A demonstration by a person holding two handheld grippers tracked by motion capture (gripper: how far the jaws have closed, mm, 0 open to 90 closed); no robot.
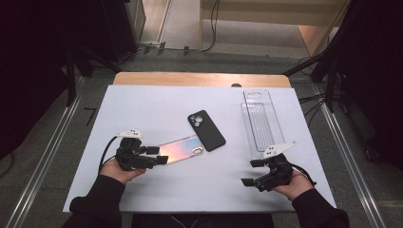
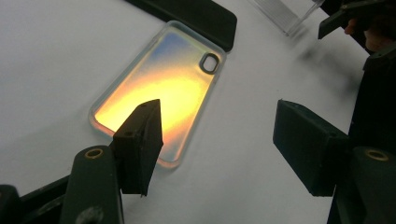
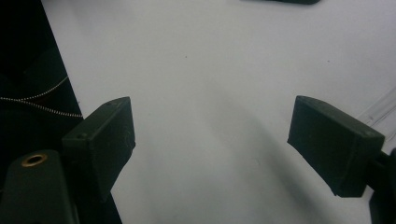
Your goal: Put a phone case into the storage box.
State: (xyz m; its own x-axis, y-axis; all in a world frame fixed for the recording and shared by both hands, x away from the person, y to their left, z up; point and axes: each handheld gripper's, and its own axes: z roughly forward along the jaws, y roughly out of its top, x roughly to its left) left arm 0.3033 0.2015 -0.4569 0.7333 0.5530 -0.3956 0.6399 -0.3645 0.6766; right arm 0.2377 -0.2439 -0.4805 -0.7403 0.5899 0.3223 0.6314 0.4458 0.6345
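Observation:
An iridescent phone case (image 1: pixel 181 148) lies flat on the white table, left of centre; in the left gripper view this case (image 2: pixel 159 88) glows yellow. A black phone (image 1: pixel 206 129) lies face down, touching the case's far end. My left gripper (image 1: pixel 159 155) is at the case's near end with its jaws open. In its own view the left gripper (image 2: pixel 219 140) has one jaw hovering over the case's near corner, and nothing is pinched. My right gripper (image 1: pixel 251 172) is held open over bare table at the front right, and in its own view the right gripper (image 3: pixel 210 140) is empty.
A long clear plastic tray (image 1: pixel 260 121) lies at the right side of the table, just beyond the right gripper. The white tabletop (image 1: pixel 157 102) ends in a wooden strip at the back. Metal rails run along the floor on both sides.

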